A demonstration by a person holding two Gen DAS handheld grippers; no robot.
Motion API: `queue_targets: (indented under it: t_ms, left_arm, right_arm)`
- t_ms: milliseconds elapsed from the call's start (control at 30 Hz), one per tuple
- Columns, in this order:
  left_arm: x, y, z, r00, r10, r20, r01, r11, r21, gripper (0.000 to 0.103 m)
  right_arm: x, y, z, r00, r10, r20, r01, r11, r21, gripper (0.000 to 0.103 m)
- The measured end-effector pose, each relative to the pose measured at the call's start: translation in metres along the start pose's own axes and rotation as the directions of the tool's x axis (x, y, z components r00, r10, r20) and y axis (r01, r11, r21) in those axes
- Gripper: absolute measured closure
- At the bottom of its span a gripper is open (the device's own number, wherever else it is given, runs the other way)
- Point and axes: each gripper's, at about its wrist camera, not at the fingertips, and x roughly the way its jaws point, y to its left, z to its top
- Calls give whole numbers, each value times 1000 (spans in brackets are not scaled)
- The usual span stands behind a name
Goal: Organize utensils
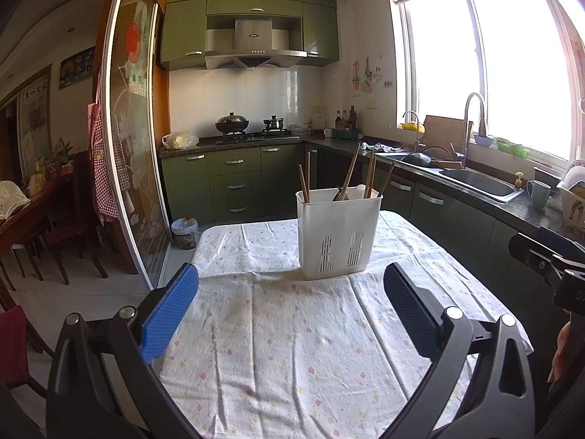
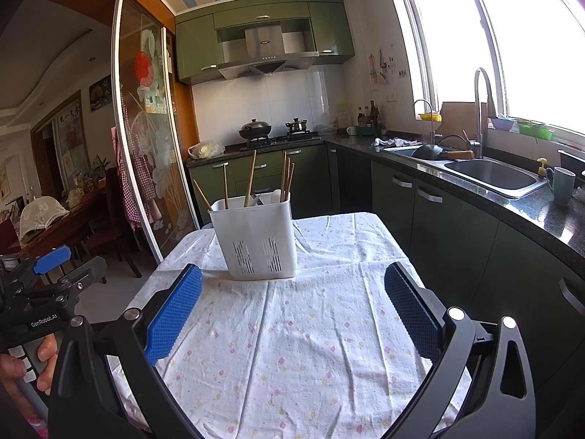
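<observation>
A white plastic utensil holder [image 1: 338, 232] stands upright on the far part of a table with a floral cloth [image 1: 292, 347]. It also shows in the right wrist view [image 2: 257, 236]. Several wooden chopsticks [image 1: 351, 172] and a white spoon stick up from it, seen too in the right wrist view [image 2: 285, 175]. My left gripper [image 1: 290, 292] is open and empty, above the cloth in front of the holder. My right gripper [image 2: 292, 294] is open and empty, also short of the holder. The left gripper's body shows at the left edge of the right wrist view [image 2: 44, 285].
A dark counter with a sink [image 2: 490, 173] and a green mug [image 2: 561, 186] runs along the right. A stove with a wok [image 1: 232, 124] is at the back. A glass sliding door [image 1: 135, 146] and dining chairs [image 1: 58, 226] are on the left.
</observation>
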Motion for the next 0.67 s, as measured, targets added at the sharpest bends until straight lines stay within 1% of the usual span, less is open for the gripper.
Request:
queue_targets:
  t_ms: [100,167,267,400,567,667]
  left_arm:
    - [7,6,-1,998,-48,-39,46,998,-33,7]
    - [11,8,-3,997,-57,-55,55,998,-42,7]
    - [14,8,-6,998,-15,-59,13,1000,-28,7]
    - [22,9,-7,996,16,-82,-18,1000,-22,7]
    - [42,17,-13,989,35,-141,-40,999,-29,7]
    - [62,24,-20,981,58,-186,-62,998,-18,7]
  right_arm:
    - [1,0,0,1000,2,-2,-2,1000,0,5]
    - [1,0,-1,1000,1,-3,-1,1000,-1,5]
    - [2,0,-2,1000,4,-6,-4,1000,0,5]
    - [4,-1,-4,1000,1,-11,-1,1000,1,5]
    - [11,-5,-7,1000,-7,-26,7,1000,5,5]
    - [23,-11,-8,999,-21,-47,21,1000,11,5]
